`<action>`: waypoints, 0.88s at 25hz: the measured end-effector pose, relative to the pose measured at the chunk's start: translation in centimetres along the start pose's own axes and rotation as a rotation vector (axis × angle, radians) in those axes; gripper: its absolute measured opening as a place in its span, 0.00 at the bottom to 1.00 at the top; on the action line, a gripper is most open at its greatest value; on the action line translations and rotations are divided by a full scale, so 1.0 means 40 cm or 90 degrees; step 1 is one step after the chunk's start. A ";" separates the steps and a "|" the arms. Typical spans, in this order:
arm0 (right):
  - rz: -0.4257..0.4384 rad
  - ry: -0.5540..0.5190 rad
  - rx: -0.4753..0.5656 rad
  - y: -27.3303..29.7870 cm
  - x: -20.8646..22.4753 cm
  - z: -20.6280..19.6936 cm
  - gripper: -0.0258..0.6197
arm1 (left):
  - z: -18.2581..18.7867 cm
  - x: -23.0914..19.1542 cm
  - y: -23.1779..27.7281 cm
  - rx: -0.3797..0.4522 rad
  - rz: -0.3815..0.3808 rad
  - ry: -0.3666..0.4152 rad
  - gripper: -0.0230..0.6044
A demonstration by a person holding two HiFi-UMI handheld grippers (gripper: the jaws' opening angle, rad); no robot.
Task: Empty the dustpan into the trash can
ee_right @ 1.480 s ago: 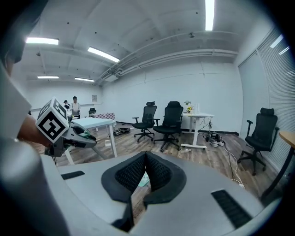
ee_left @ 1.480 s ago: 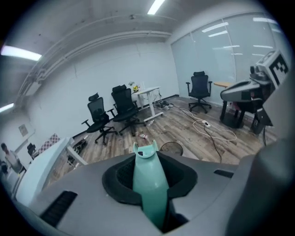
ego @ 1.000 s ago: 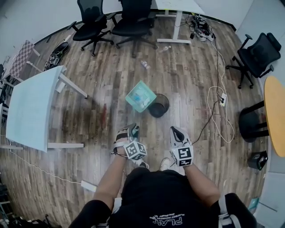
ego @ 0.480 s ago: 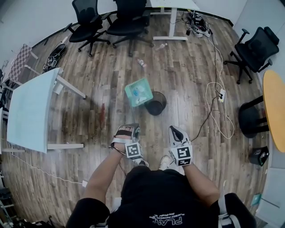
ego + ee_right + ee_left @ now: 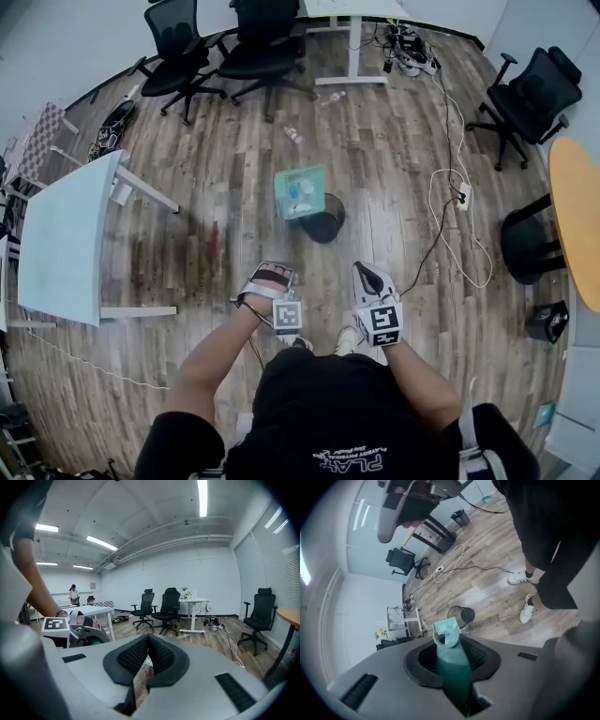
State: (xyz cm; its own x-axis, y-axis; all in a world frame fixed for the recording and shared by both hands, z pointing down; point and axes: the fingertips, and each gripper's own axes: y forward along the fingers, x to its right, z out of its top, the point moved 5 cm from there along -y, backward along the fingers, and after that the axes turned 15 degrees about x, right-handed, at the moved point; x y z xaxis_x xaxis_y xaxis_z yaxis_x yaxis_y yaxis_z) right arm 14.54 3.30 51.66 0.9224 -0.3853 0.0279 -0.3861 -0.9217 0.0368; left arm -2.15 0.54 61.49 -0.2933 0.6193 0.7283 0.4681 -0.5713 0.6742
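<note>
A teal dustpan [image 5: 299,192] on a long teal handle [image 5: 453,670] hangs just over the near-left rim of the black round trash can [image 5: 325,222] on the wood floor. White and blue scraps lie in the pan [image 5: 446,632]. My left gripper [image 5: 272,275] is shut on the handle's near end, and in the left gripper view the handle runs out between its jaws [image 5: 451,660] toward the can [image 5: 464,616]. My right gripper [image 5: 367,274] hovers beside it, shut and holding nothing, with its pads [image 5: 159,654] meeting at the tips.
A white table [image 5: 66,234] stands at the left and black office chairs [image 5: 262,47] at the back, with another chair [image 5: 530,98] at the right. Cables [image 5: 450,202] trail across the floor right of the can. A round wooden table [image 5: 577,225] sits at the far right.
The left hand has rolled, turning the dustpan on its handle. The pan has shifted slightly toward the can. The right gripper has barely moved.
</note>
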 end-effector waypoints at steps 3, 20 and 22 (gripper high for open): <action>0.001 0.000 0.002 -0.007 0.008 0.000 0.08 | 0.016 0.029 0.009 -0.029 -0.081 0.075 0.19; 0.005 0.007 0.009 -0.032 0.017 -0.007 0.08 | 0.095 0.188 0.049 -0.017 -0.218 0.323 0.21; 0.008 0.009 0.006 -0.032 0.013 -0.012 0.08 | 0.089 0.196 0.044 -0.025 -0.232 0.355 0.21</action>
State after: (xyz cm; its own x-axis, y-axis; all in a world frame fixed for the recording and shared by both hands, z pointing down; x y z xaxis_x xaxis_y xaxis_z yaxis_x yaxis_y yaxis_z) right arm 15.52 4.31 52.10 0.9170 -0.3967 0.0424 -0.3979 -0.9170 0.0262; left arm -0.64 6.29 67.95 -0.8195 0.4108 0.3997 0.2297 -0.4036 0.8857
